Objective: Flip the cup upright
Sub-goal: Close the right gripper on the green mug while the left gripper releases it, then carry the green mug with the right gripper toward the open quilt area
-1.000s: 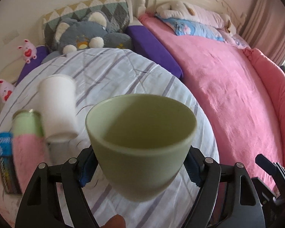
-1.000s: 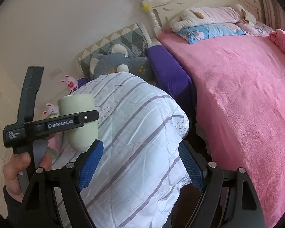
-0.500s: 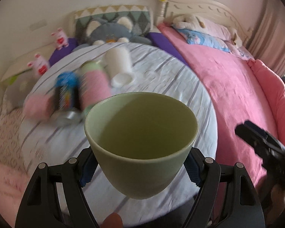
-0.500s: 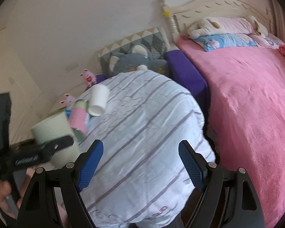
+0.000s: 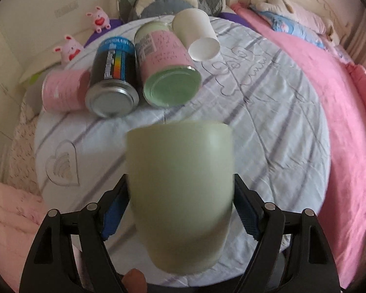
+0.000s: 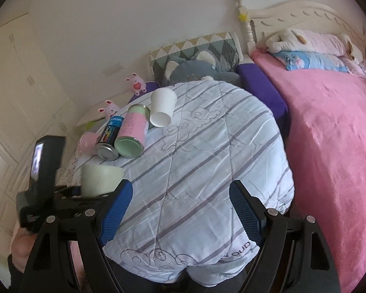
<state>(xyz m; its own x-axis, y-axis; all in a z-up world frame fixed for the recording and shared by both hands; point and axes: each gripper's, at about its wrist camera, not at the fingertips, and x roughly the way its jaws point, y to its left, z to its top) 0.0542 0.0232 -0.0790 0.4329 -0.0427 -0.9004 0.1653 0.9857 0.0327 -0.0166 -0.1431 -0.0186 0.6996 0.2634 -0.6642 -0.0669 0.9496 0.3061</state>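
Note:
My left gripper (image 5: 180,210) is shut on a pale green cup (image 5: 180,195), held above the near left part of a round table with a striped white cloth (image 5: 268,127). In the left wrist view I see the cup's side, blurred, wide end away from me; its mouth is hidden. In the right wrist view the cup (image 6: 100,179) stands with its wide end up in the left gripper (image 6: 68,195). My right gripper (image 6: 180,210) is open and empty over the table's near edge.
At the table's far left lie a white paper cup (image 5: 197,34), a pink-and-green can (image 5: 166,66), a dark blue can (image 5: 113,73) and a pink cup (image 5: 63,90). A pink bed (image 6: 329,122) is to the right. Plush toys and a cushion (image 6: 197,58) are behind.
The left gripper has tilted the green cup so its inside no longer faces the camera, and has moved back to the table's near left. The right gripper has drawn back and higher.

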